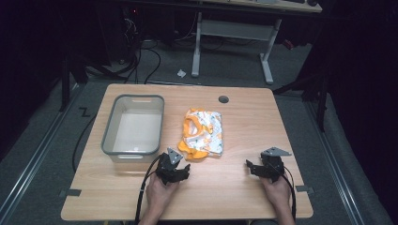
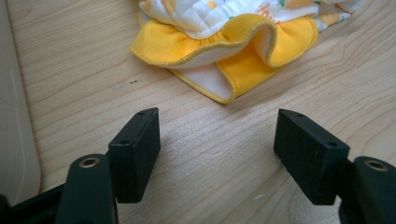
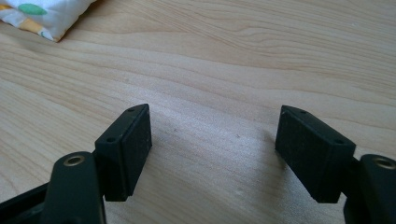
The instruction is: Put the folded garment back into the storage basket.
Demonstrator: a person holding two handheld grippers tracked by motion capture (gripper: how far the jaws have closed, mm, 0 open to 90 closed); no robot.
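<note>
A folded white cloth with orange trim and small prints (image 1: 202, 133) lies at the middle of the wooden table (image 1: 244, 117). Its orange ruffled edge (image 2: 243, 51) faces my left gripper (image 2: 217, 140), which is open just short of it with nothing between the jaws. In the high view the left gripper (image 1: 180, 169) rests on the table near the cloth's front left corner. My right gripper (image 3: 212, 144) is open over bare wood, and a corner of the cloth (image 3: 44, 16) lies far off at the top left. In the high view the right gripper (image 1: 256, 168) sits at the front right.
A grey plastic bin (image 1: 133, 126) stands empty left of the cloth; its pale wall (image 2: 14, 140) runs along the left edge of the left gripper view. A round cable hole (image 1: 223, 99) sits near the table's far edge. Behind the table are another desk's legs (image 1: 232, 44) and cables on the floor.
</note>
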